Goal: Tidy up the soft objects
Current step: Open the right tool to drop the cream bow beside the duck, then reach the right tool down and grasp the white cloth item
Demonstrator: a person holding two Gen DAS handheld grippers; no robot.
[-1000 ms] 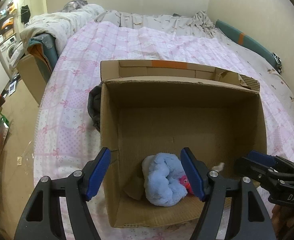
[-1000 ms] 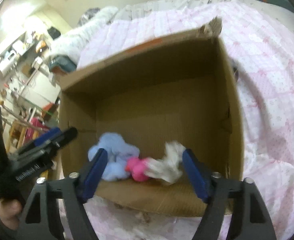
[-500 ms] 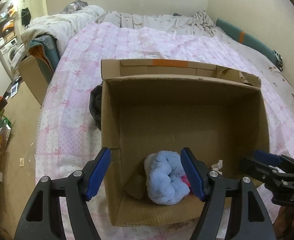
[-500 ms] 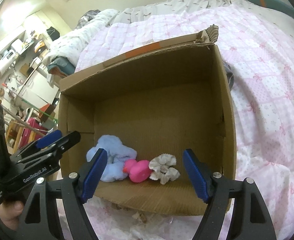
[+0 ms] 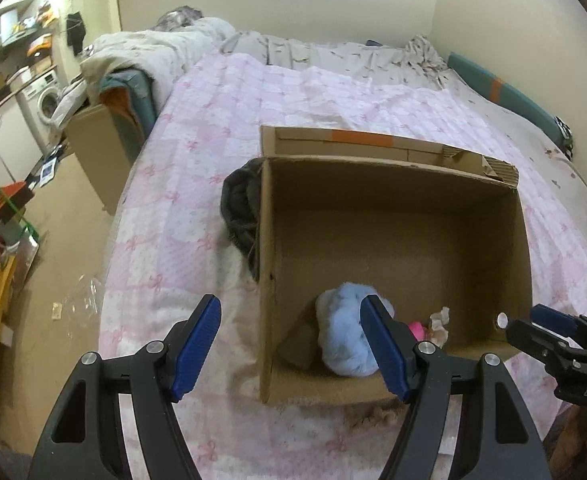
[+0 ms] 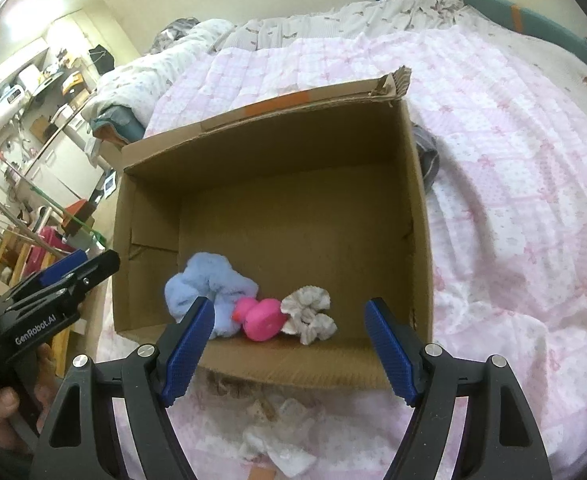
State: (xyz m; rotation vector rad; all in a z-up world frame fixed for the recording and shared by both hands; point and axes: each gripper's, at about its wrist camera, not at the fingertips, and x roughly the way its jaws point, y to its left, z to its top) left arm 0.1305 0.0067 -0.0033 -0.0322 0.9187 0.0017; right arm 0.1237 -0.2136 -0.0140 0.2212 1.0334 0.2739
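white scrunchie (image 6: 308,314): now rests on box floor, touching pink duck (image 6: 262,318) | left tongs (image 5: 291,348): shifted left, straddling the cardboard box (image 5: 267,280) left wall | right tongs (image 6: 289,354): pulled back

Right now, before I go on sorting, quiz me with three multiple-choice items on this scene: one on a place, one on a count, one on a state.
1. Where does the pink toy lie in the cardboard box?
A. Between the blue plush and the grey-white scrunchie
B. Alone in the far corner
C. On the pink quilt outside the box

2. How many soft things lie in the box?
A. One
B. Three
C. Five

3. What state is the right gripper in?
A. Shut on the scrunchie
B. Shut on nothing
C. Open, holding nothing

Answers:
1. A: the right wrist view shows it touching the blue plush on one side and the grey-white scrunchie on the other.
2. B: plush, toy and scrunchie, nothing more.
3. C: its jaws stand wide apart with nothing between them; the left gripper is open too.
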